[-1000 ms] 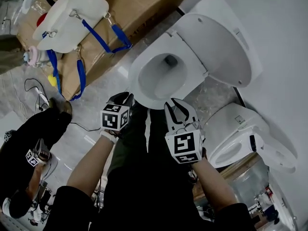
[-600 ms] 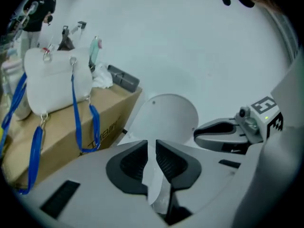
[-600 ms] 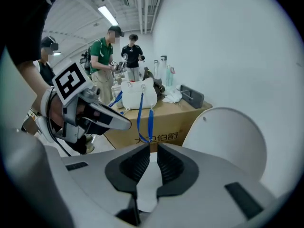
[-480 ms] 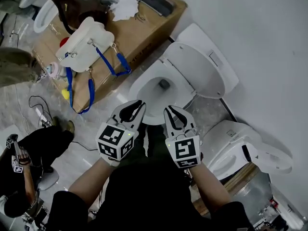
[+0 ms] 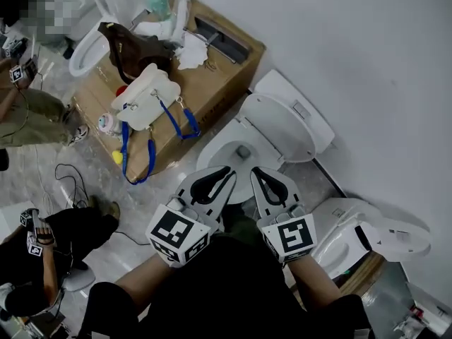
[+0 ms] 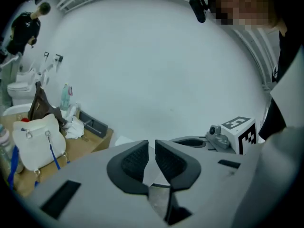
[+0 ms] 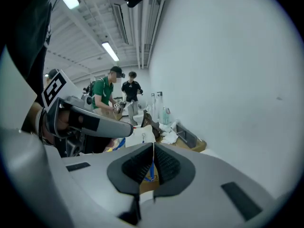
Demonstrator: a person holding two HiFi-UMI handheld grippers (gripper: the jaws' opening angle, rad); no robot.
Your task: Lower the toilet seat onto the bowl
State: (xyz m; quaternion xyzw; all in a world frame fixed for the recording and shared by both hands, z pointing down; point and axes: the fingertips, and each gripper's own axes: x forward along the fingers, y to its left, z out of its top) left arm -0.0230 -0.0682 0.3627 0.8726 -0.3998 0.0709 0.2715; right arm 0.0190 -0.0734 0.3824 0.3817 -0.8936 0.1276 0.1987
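The white toilet stands against the wall in the head view, its bowl (image 5: 214, 147) open. Its seat and lid (image 5: 281, 127) are tipped back toward the wall. Both grippers hover side by side in front of the bowl, apart from it and touching nothing. My left gripper (image 5: 229, 172) is closing, its jaws a narrow slit apart with nothing between them (image 6: 151, 145). My right gripper (image 5: 260, 173) is shut and empty, its pads meeting in a thin line (image 7: 153, 147).
A cardboard box (image 5: 215, 76) left of the toilet carries a white bag with blue straps (image 5: 150, 94) and a brown bag (image 5: 133, 51). A second toilet (image 5: 353, 232) sits to the right. A crouching person (image 5: 42, 242) and cables (image 5: 70, 182) are at lower left.
Both grippers have risen toward the camera and come closer together. The toilet now looks smaller and farther off. The left jaws have narrowed.
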